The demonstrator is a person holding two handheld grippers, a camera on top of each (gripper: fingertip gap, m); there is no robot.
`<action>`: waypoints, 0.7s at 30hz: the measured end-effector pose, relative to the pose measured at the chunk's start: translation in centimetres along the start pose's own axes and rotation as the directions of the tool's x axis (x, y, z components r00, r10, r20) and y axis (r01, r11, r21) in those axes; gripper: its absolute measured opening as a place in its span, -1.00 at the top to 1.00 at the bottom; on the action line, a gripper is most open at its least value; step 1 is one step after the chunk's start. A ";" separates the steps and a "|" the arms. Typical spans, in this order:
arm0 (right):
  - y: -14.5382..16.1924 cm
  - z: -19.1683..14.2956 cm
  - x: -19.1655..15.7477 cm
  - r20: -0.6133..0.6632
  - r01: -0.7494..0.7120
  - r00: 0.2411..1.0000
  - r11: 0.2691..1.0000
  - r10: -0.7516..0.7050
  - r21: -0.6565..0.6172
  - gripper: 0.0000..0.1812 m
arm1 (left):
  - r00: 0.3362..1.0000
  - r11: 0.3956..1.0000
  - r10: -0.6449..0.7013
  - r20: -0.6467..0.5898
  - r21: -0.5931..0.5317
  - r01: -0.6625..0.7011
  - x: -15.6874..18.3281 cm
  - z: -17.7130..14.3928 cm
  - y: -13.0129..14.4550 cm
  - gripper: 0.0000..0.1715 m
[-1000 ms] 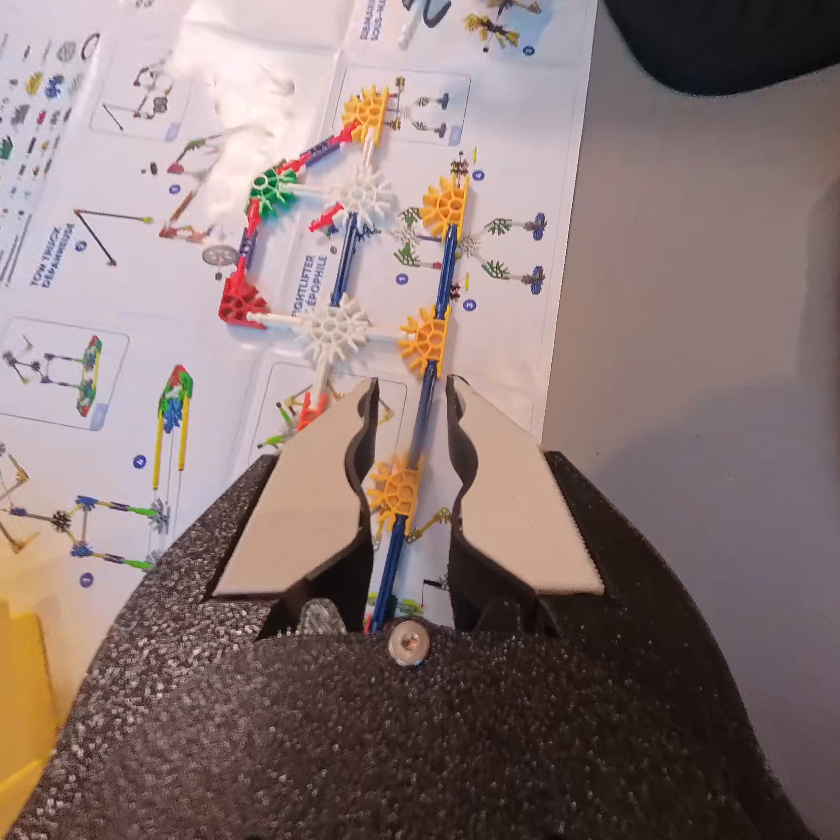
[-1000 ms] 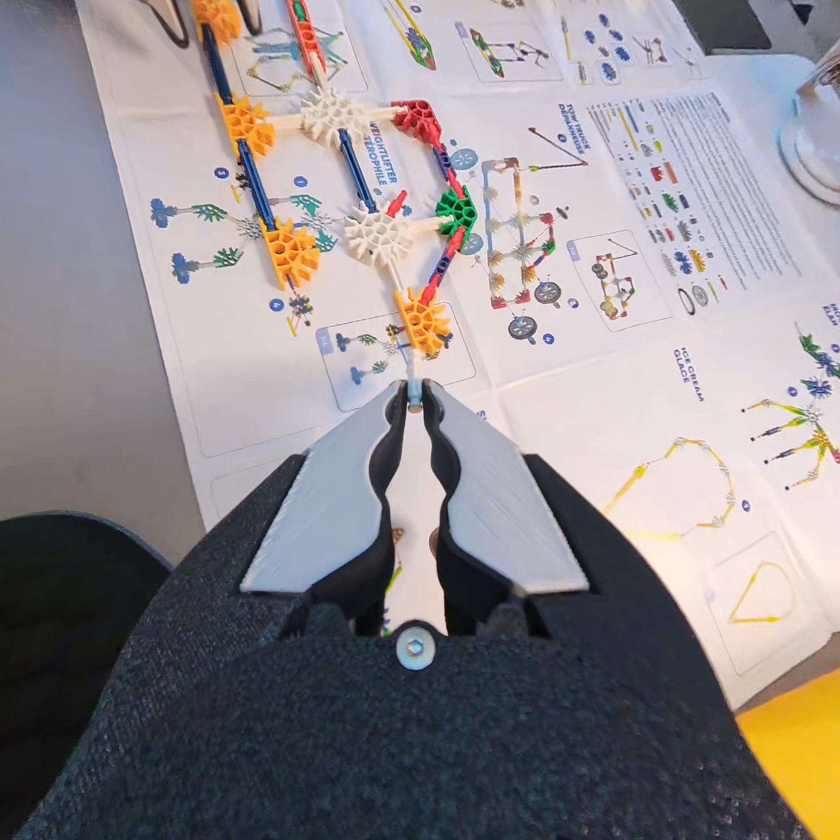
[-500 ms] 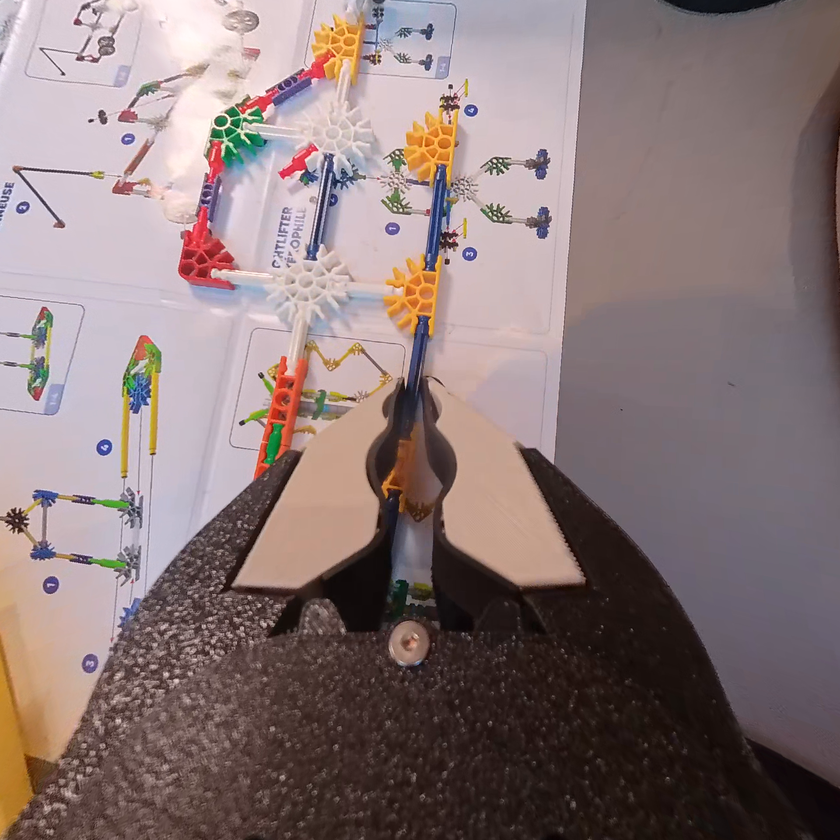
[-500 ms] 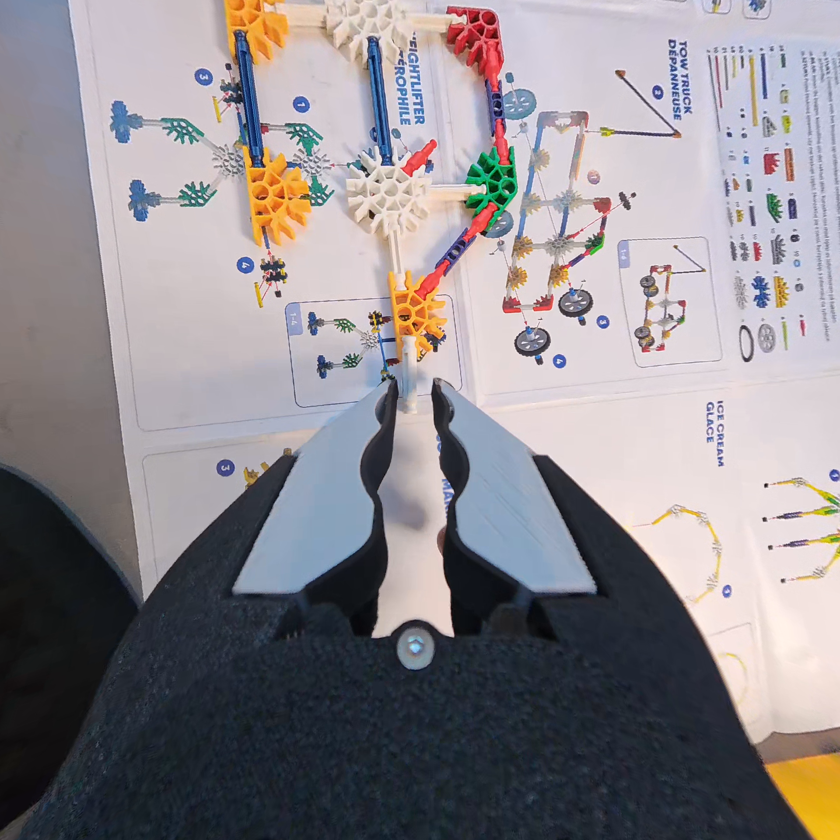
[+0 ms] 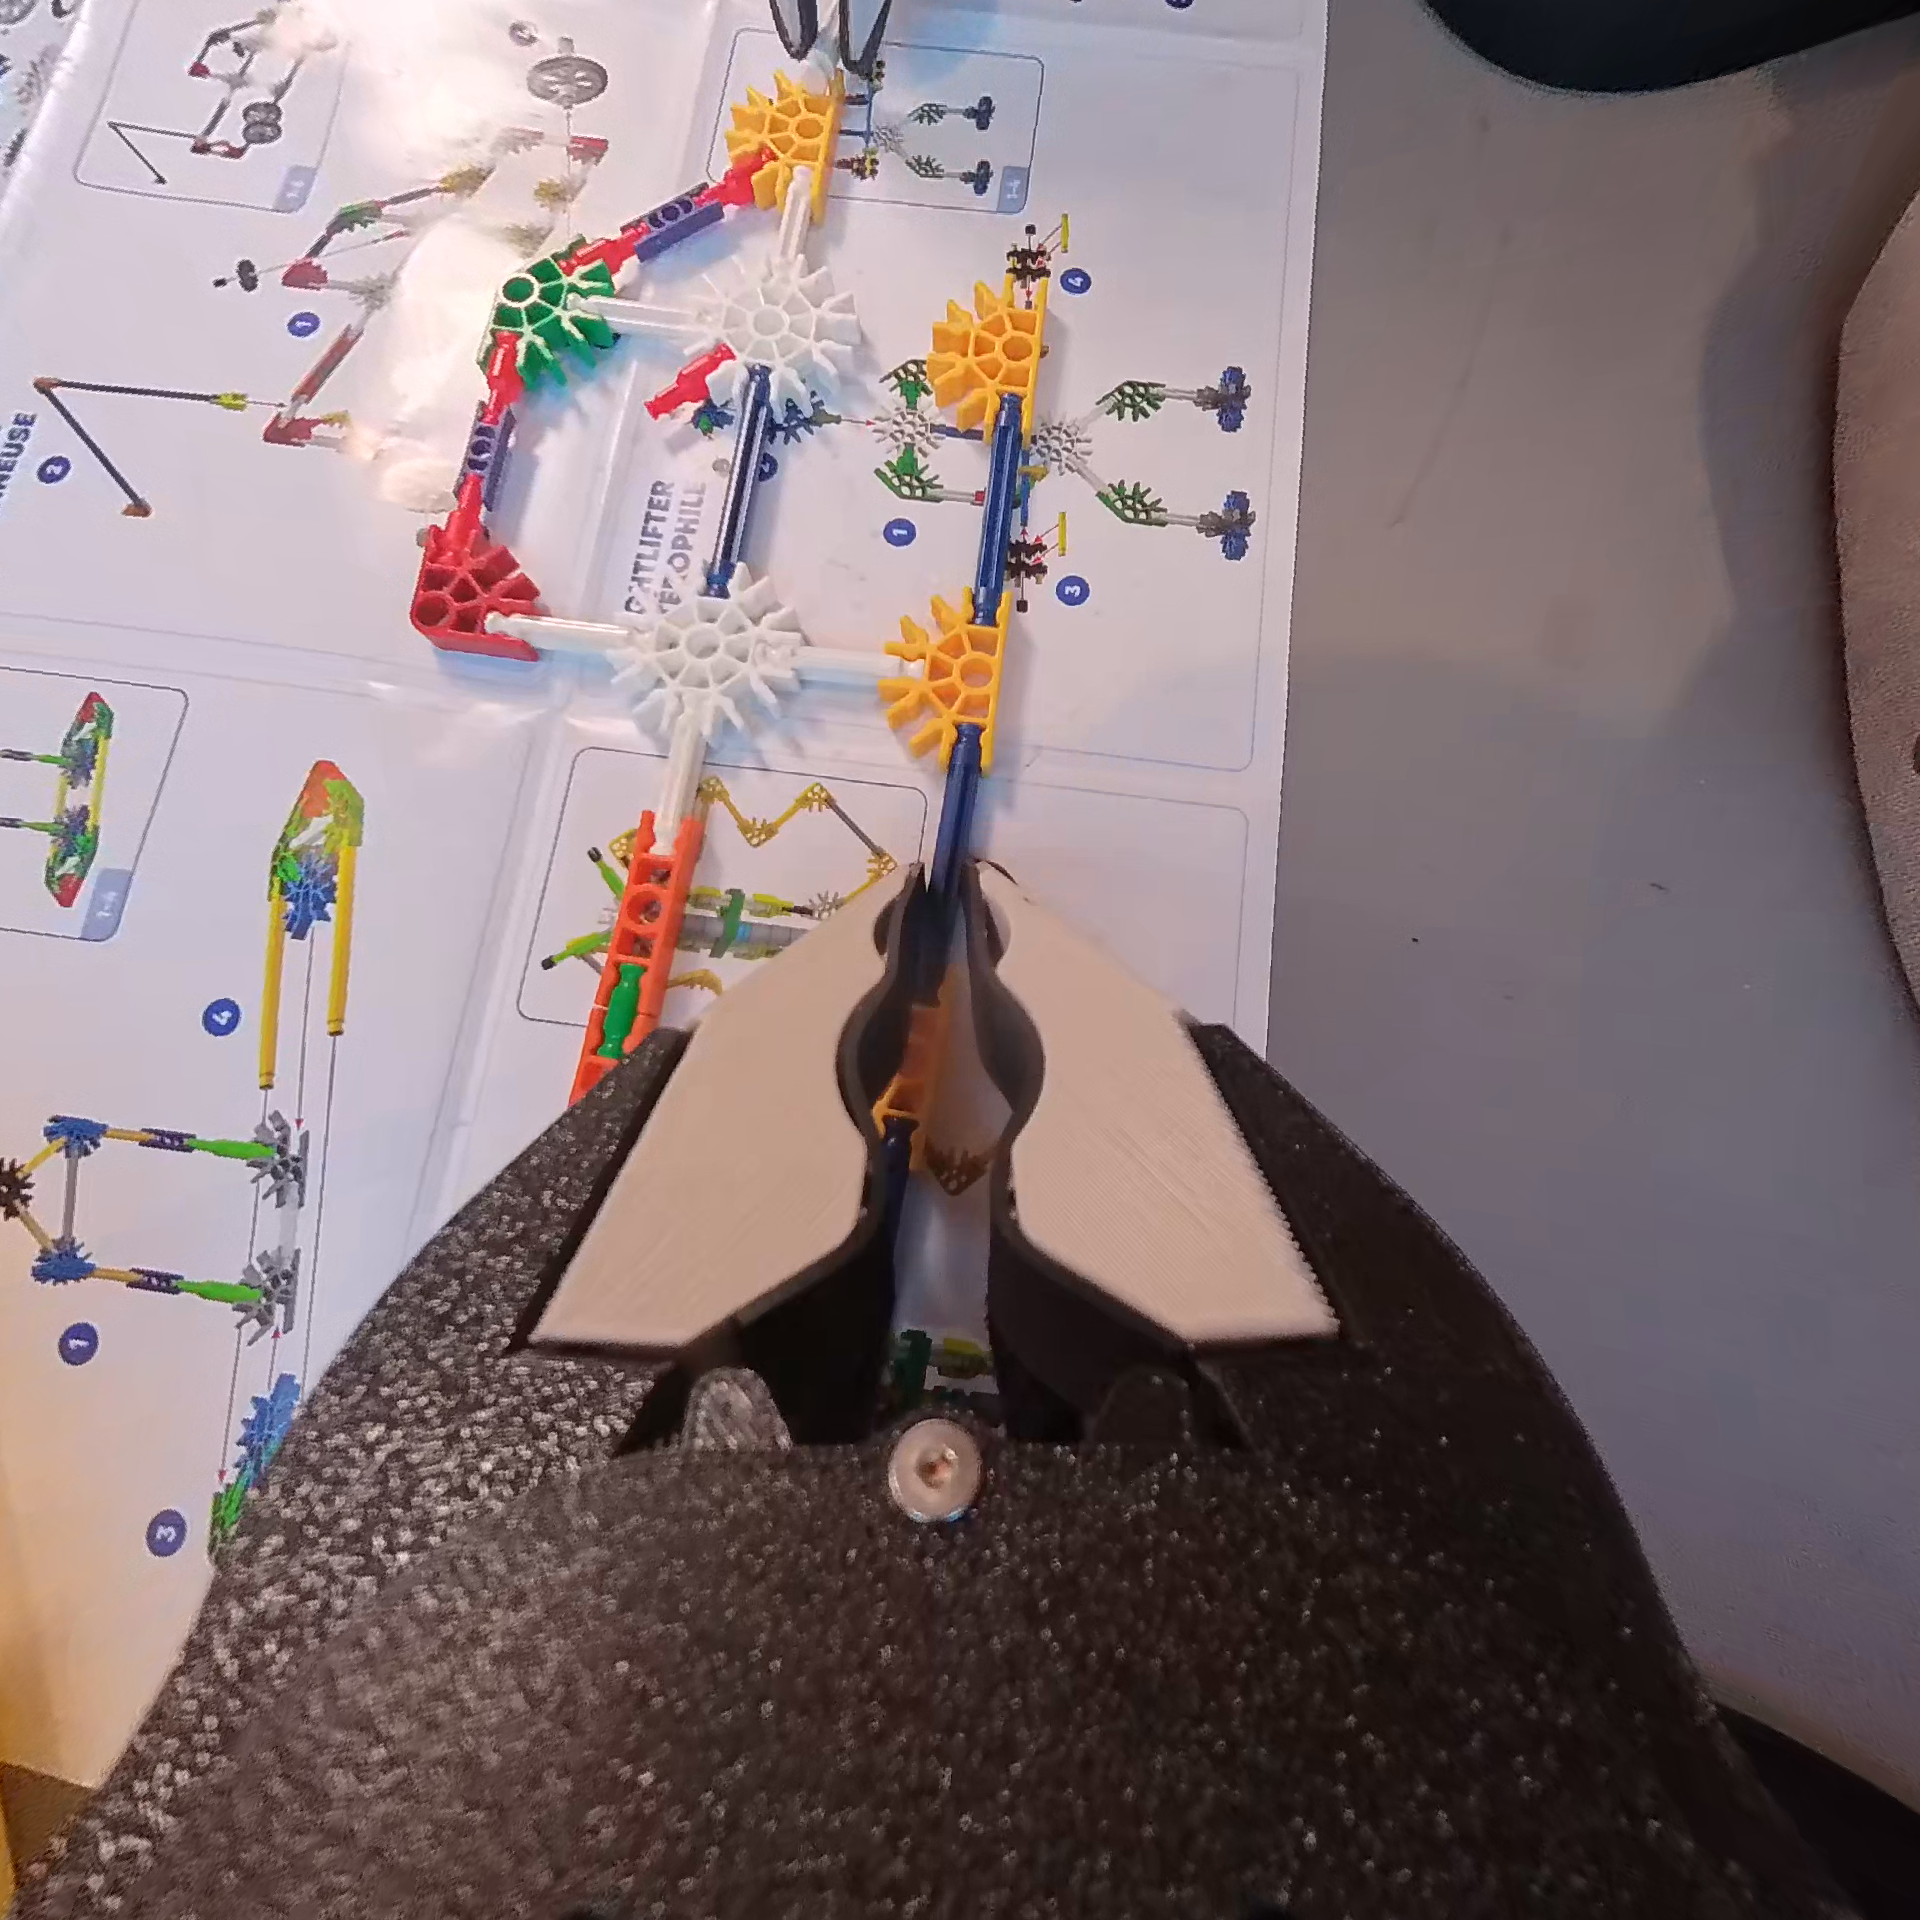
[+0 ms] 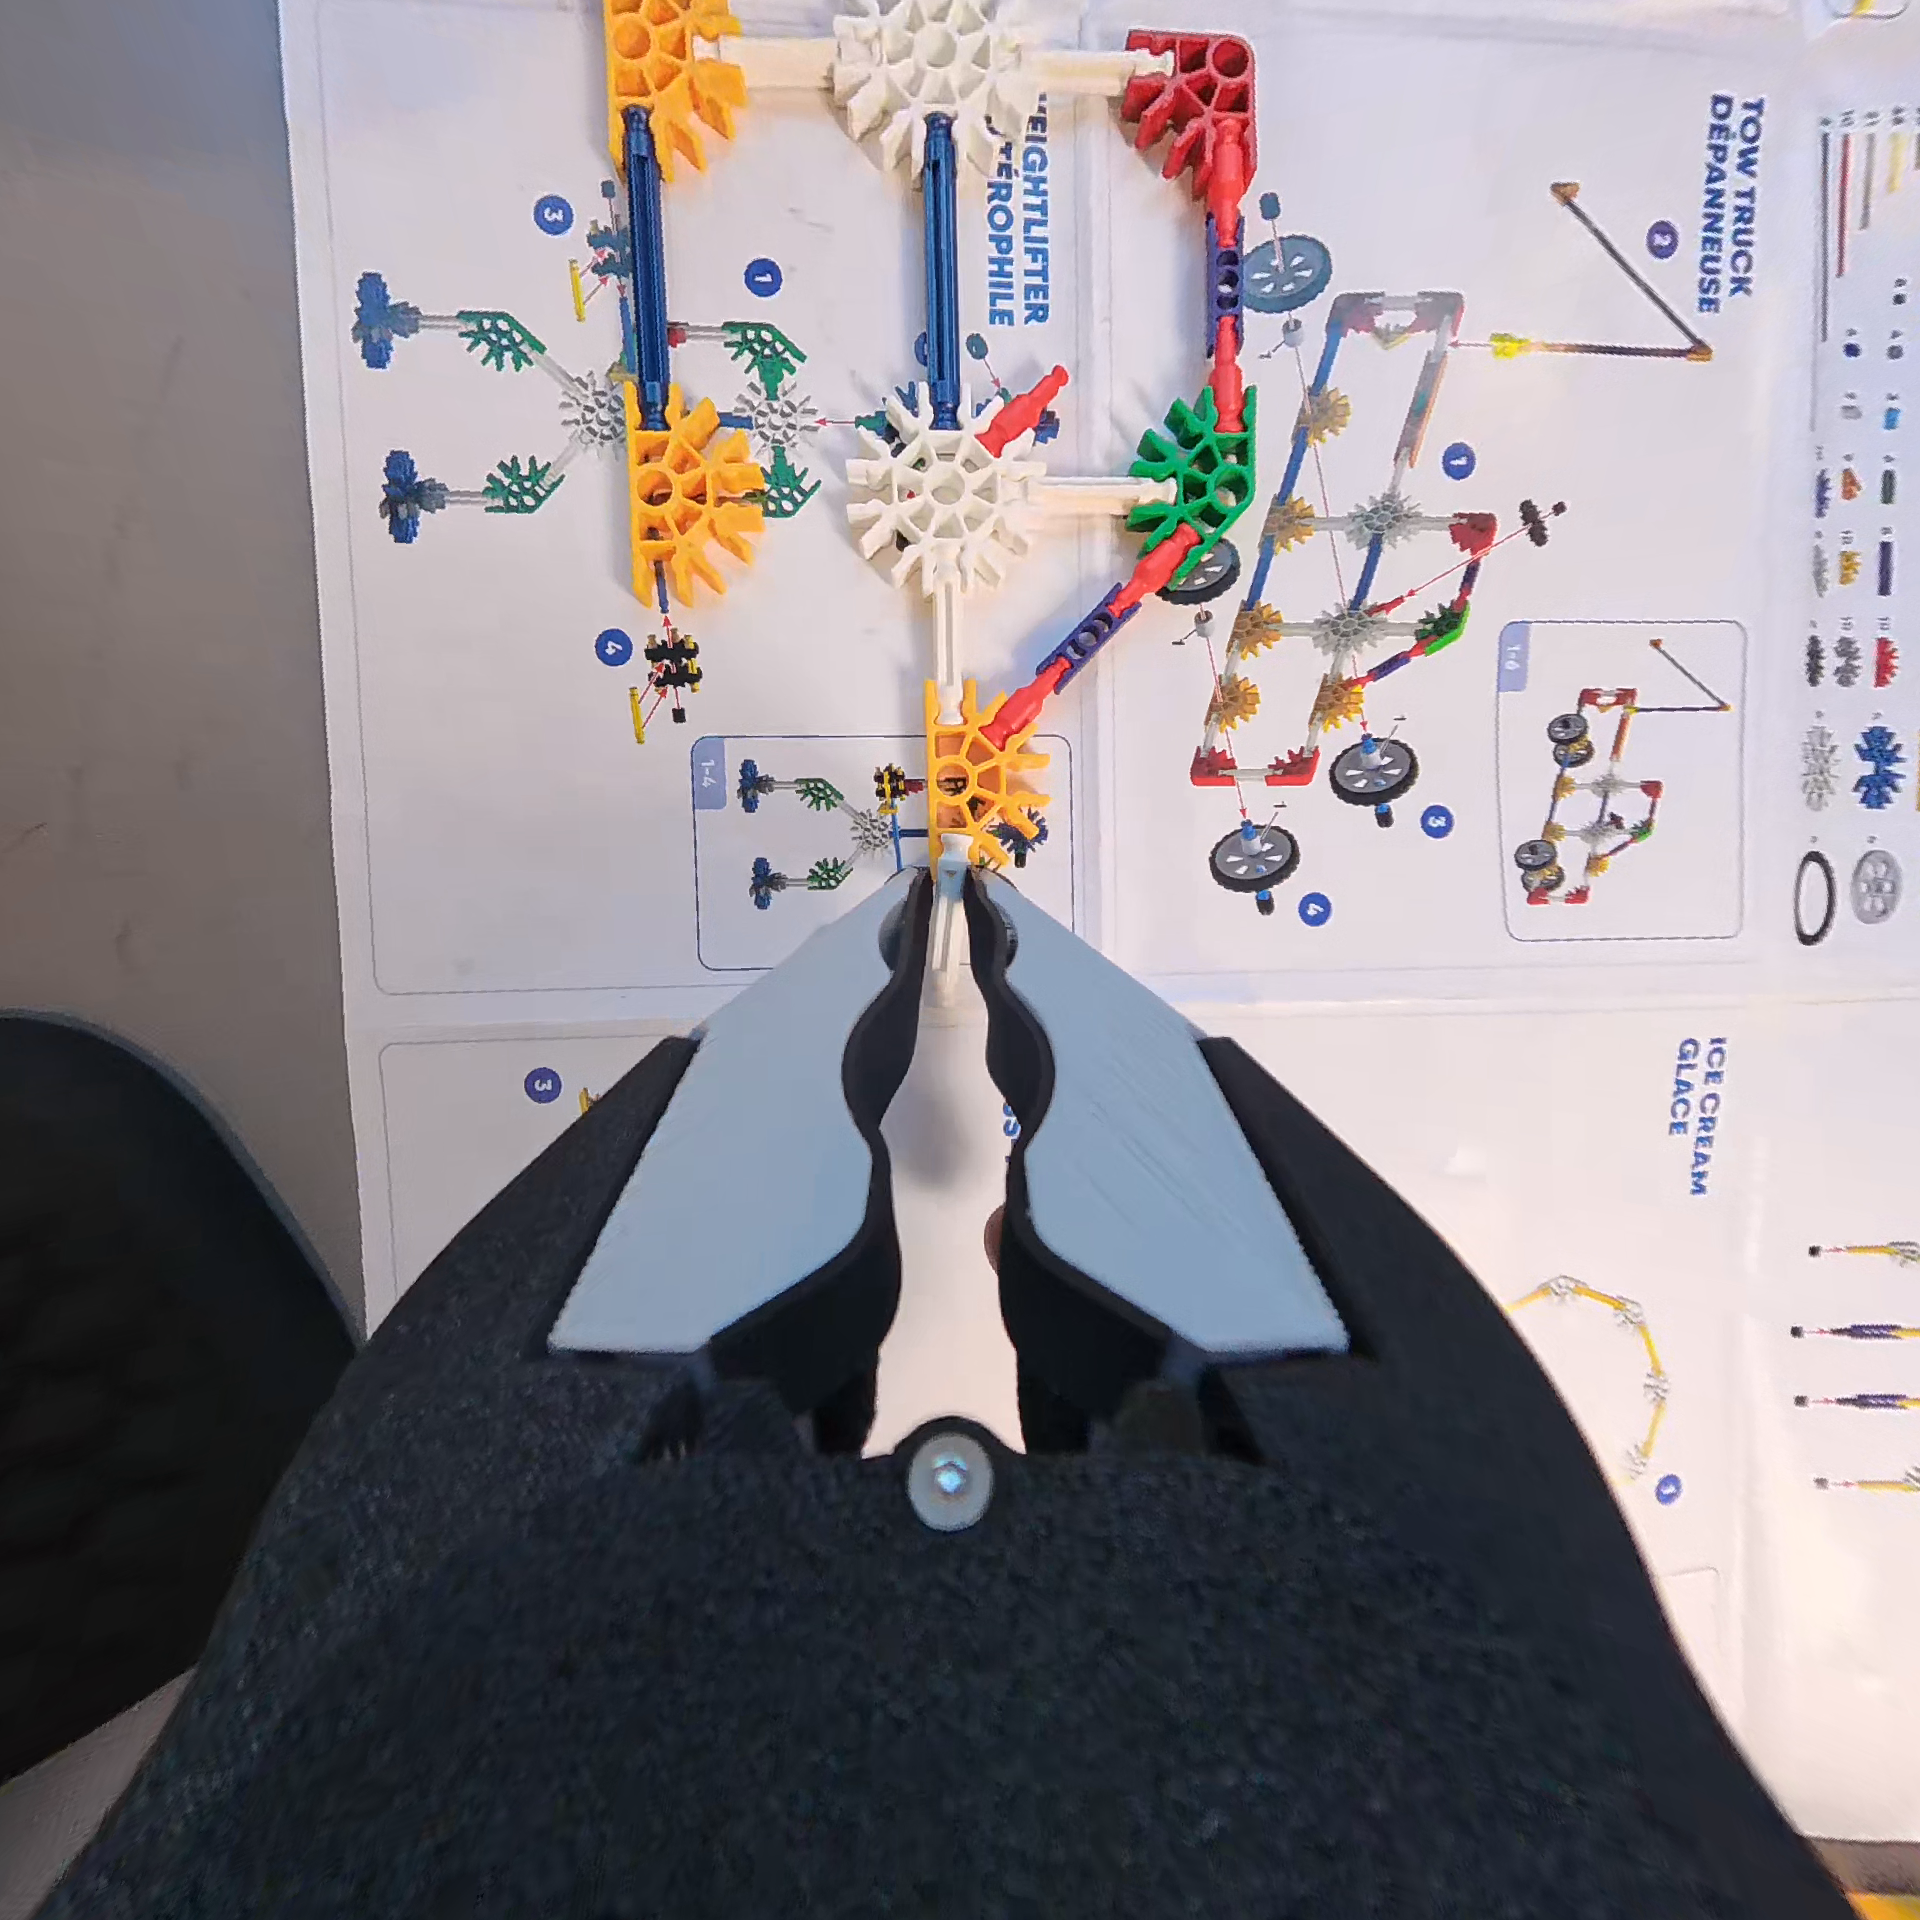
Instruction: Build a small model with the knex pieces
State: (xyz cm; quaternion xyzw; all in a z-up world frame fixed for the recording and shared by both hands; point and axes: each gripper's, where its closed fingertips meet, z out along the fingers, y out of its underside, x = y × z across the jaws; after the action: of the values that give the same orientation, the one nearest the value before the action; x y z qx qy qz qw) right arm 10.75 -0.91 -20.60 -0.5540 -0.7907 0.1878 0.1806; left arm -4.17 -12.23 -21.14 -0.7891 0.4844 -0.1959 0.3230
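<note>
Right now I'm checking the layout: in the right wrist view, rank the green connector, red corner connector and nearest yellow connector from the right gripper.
1. Yellow connector, just beyond the right gripper.
2. Green connector, farther, right.
3. Red corner connector, top right.

Open: grey table (image 5: 1558,727), right of frame, beside instruction sheet (image 5: 312,1039). Obstructed: rod-and-connector frame (image 5: 717,665), upper centre; dark object (image 6: 125,1351), lower left.

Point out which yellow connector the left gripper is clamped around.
The yellow connector between the left gripper's fingers, threaded on the blue rod. The other three yellow connectors lie farther out, ungripped.
</note>
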 end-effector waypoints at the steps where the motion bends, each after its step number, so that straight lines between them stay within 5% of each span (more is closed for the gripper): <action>1: -0.1 -0.1 0.0 0.002 0.000 1.000 1.000 0.000 0.003 0.93 | 1.000 1.000 -0.001 -0.001 0.001 0.001 0.0 0.0 0.0 0.95; 21: -0.3 -0.1 0.1 0.038 -0.011 0.999 1.000 0.012 -0.027 1.00 | 1.000 1.000 -0.009 -0.016 0.011 0.009 0.1 -0.2 0.2 0.93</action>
State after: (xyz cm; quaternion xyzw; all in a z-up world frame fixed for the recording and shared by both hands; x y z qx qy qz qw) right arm 10.57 -0.91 -20.34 -0.5572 -0.7933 0.1886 0.1567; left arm -4.36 -12.45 -21.09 -0.7879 0.4823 -0.2066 0.3225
